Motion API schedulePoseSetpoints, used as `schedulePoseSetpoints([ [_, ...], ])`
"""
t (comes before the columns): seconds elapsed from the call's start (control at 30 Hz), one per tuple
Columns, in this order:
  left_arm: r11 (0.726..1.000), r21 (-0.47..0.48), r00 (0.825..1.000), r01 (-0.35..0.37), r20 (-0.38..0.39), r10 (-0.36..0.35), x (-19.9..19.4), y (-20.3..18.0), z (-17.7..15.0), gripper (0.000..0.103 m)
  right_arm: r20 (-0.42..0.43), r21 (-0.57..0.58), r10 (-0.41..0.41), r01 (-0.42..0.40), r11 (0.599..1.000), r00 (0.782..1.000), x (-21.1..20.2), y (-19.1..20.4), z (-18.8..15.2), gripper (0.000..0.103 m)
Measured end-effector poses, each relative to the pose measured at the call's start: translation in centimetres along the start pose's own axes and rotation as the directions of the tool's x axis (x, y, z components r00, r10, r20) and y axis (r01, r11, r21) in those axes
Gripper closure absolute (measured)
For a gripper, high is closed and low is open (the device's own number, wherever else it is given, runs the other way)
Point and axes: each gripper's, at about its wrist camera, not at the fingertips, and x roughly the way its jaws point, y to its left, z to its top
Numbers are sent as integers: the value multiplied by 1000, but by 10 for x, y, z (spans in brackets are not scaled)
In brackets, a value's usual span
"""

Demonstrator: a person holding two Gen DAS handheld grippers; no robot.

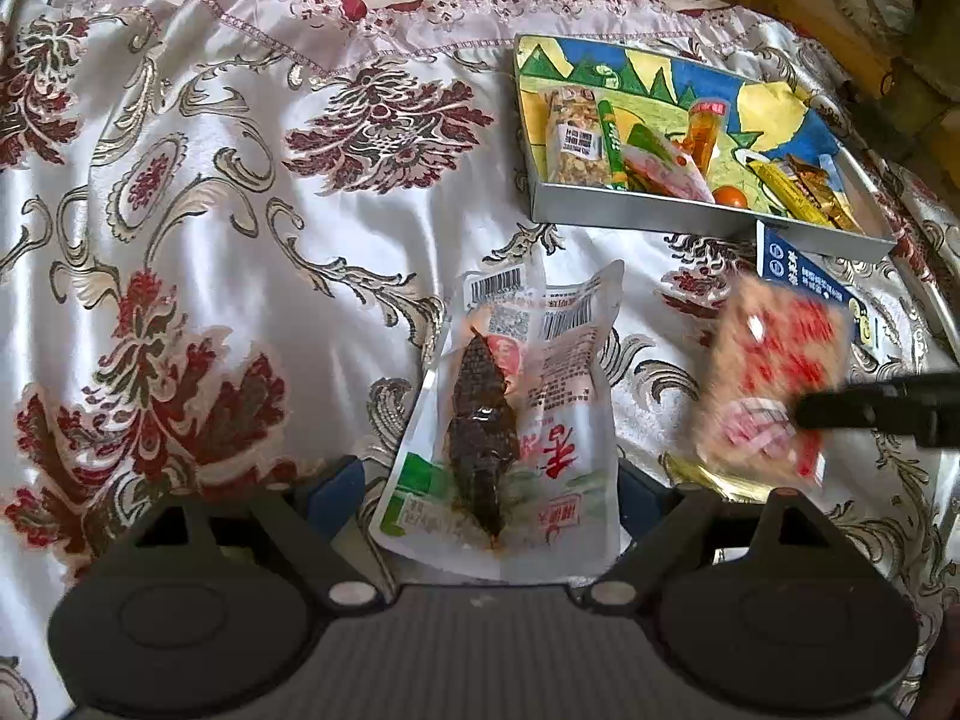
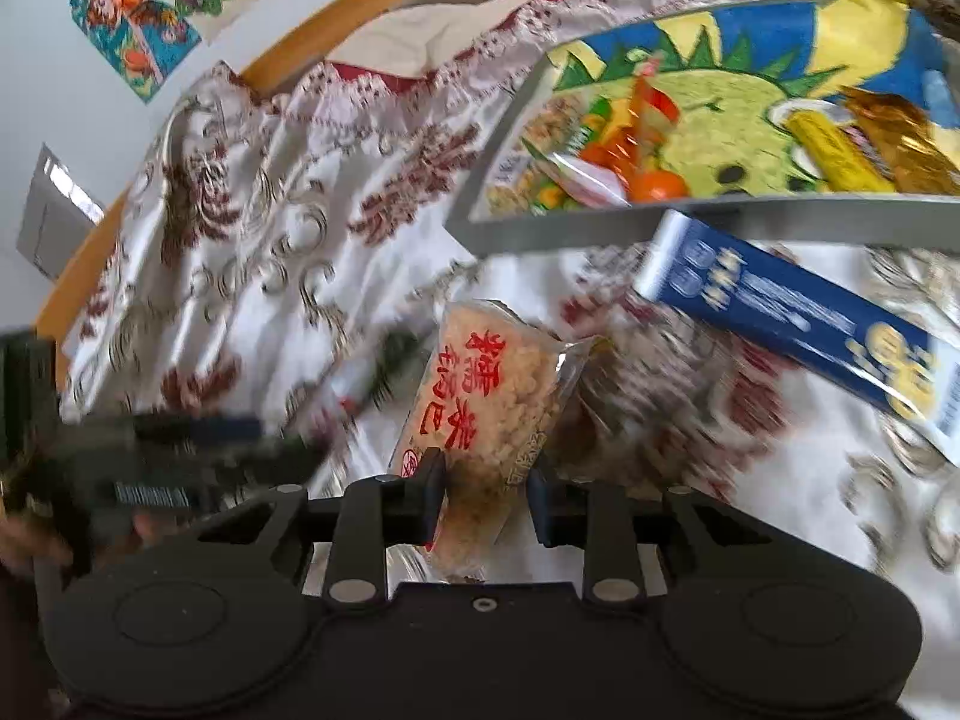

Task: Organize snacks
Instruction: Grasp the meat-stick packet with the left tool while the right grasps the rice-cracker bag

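Left gripper [image 1: 492, 498]: my jaws apart around the white vacuum-sealed snack pouch [image 1: 510, 414].
Right gripper [image 2: 486, 495]: clamped on my clear red-lettered rice-cracker pack [image 2: 486, 402].
Nearby: blue carton [image 2: 798, 318] beside the grey cartoon-lined tray [image 2: 564, 234].

A white pouch [image 1: 504, 420] with barcodes, red characters and a dark brown strip of food showing through its clear window lies flat on the floral cloth. To its right a clear pack of pale puffed-rice cake [image 2: 489, 414] printed with red characters is lifted off the cloth and tilted. A dark blue box [image 2: 798, 324] lies just beside the front wall of the grey tray [image 1: 708, 219]. The tray has a bright painted floor and already holds a granola bar [image 1: 570, 141], a green stick [image 1: 613, 144], a pink pouch [image 1: 663, 165], an orange ball [image 1: 731, 197] and gold-wrapped bars [image 1: 804, 192].
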Motion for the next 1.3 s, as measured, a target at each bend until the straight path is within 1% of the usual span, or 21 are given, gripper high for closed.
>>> schedulePoseSetpoints([
  [0.1,1000,-8,1000,-4,16,4,-9,4,-1,13,-7,51,3,-3,999,1000,7,-11,-12,72],
  [0.2,1000,-30,999,-8,34,9,-20,8,-2,12,-34,84,22,-19,996,999,20,-16,-12,71],
  [0.27,999,-45,999,14,52,-11,-27,12,-3,7,-27,82,29,-27,996,999,21,-16,-10,71],
  [0.33,997,-68,997,34,74,-29,-32,17,-3,6,-23,90,39,-37,995,999,22,-17,-10,68],
  [0.4,993,-110,996,44,85,-35,-31,26,-2,6,-23,109,47,-44,993,999,25,-21,-12,65],
  [0.47,986,-164,995,30,95,-14,-27,32,0,10,-20,127,55,-52,991,998,28,-24,-12,62],
  [0.5,985,-169,996,21,92,-5,-25,33,1,10,-19,135,61,-58,989,998,30,-25,-11,61],
  [0.57,989,-150,995,-4,99,19,-22,29,3,12,-15,135,63,-60,989,998,32,-25,-11,59],
  [0.6,992,-126,993,-23,109,37,-22,23,3,13,-11,130,63,-60,990,998,32,-25,-11,58],
  [0.63,995,-89,992,-37,119,48,-23,17,3,17,-8,126,61,-60,990,998,32,-24,-12,57],
  [0.73,997,17,984,-78,163,74,-24,-4,1,20,-2,104,53,-53,993,999,34,-21,-12,55],
  [0.8,995,50,984,-85,160,76,-18,-13,0,23,8,82,45,-45,996,999,34,-18,-13,55],
  [0.9,993,66,985,-100,147,90,-9,-21,1,36,22,62,41,-42,997,999,34,-15,-15,55],
  [0.97,993,75,988,-92,134,82,-3,-24,1,50,31,60,46,-48,997,998,35,-16,-15,55],
  [1.0,992,87,989,-89,127,77,0,-26,0,53,34,60,50,-52,997,998,36,-16,-14,55],
  [1.07,990,116,991,-86,115,72,5,-30,-1,65,39,61,59,-61,996,998,37,-15,-14,55],
  [1.17,985,138,991,-101,102,87,10,-34,-2,70,43,46,93,-95,994,995,35,-13,-13,60],
  [1.23,987,121,992,-102,90,92,13,-31,-1,70,54,31,131,-133,991,990,33,-9,-13,64],
  [1.3,992,95,993,-88,84,80,13,-27,0,70,64,11,155,-156,988,986,31,-5,-12,63],
])
